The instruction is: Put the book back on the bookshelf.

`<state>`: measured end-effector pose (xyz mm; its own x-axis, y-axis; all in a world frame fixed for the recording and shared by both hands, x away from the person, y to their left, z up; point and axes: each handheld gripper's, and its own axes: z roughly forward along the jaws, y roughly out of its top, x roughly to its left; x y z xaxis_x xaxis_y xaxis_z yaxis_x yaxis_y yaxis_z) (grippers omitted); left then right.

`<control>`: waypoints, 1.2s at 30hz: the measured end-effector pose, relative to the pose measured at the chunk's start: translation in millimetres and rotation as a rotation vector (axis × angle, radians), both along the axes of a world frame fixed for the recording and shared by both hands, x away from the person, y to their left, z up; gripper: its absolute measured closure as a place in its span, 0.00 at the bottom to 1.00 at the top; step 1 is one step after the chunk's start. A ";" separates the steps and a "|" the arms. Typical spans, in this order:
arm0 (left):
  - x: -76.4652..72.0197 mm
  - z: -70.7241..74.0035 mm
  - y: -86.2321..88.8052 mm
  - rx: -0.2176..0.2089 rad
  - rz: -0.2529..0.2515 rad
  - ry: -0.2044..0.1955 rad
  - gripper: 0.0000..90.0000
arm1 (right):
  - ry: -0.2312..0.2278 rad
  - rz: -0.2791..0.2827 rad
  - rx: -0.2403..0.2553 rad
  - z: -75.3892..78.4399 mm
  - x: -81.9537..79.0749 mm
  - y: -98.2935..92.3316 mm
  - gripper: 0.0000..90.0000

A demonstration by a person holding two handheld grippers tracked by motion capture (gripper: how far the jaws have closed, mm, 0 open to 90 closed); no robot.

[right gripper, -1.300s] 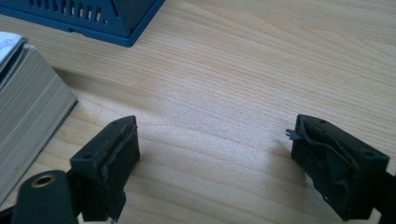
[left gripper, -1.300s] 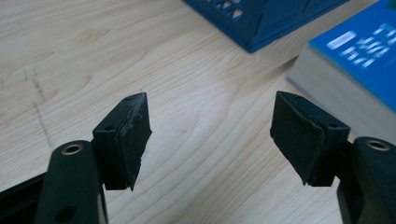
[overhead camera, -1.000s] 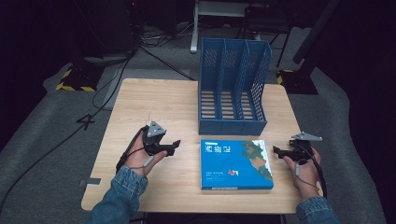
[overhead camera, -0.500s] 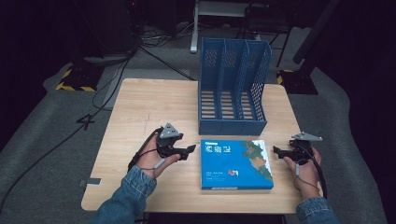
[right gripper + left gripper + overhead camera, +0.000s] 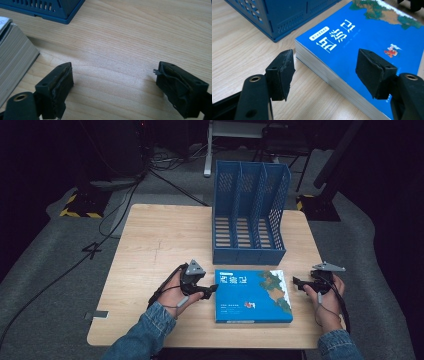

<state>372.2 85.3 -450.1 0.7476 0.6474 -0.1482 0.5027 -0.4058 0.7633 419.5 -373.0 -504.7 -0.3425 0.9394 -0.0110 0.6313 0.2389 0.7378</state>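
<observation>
A thick book (image 5: 253, 296) with a blue cover lay flat on the wooden table (image 5: 165, 240), near its front edge and just in front of the blue file rack (image 5: 249, 215), which stood upright with three open compartments. The book and the rack sat close together, apart by a narrow strip of bare wood.

The left gripper (image 5: 209, 291) was held at the book's left edge, its tips just beside the cover. In the left gripper view, its jaws stood apart around the book's near corner (image 5: 298, 47): one pad over the bare table beside the page edges, the other above the cover. Neither pad pressed on the book.

The right gripper (image 5: 298, 283) rested near the book's right edge, a short gap away. In the right gripper view, its jaws stood apart with nothing but table wood between them; the book's page edges (image 5: 15, 52) showed at the left and a corner of the rack (image 5: 50, 10) at the top.
</observation>
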 end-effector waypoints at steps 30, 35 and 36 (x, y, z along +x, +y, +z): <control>4.1 -40.2 -22.8 -0.089 -0.006 0.191 0.31 | 0.000 -0.029 0.002 -0.1 -3.4 1.1 0.16; 3.3 -35.1 -19.7 -0.089 0.004 0.171 0.43 | 0.000 -0.029 0.003 -0.2 -3.3 1.1 0.16; 3.1 -33.9 -19.1 -0.089 0.001 0.166 0.44 | 0.000 -0.029 0.002 -0.1 -3.3 1.1 0.16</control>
<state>375.3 66.2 -484.0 0.7072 0.6274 -0.3258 0.6252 -0.3399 0.7026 416.1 -371.9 -504.8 -0.3154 0.9489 -0.0090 0.6379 0.2190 0.7383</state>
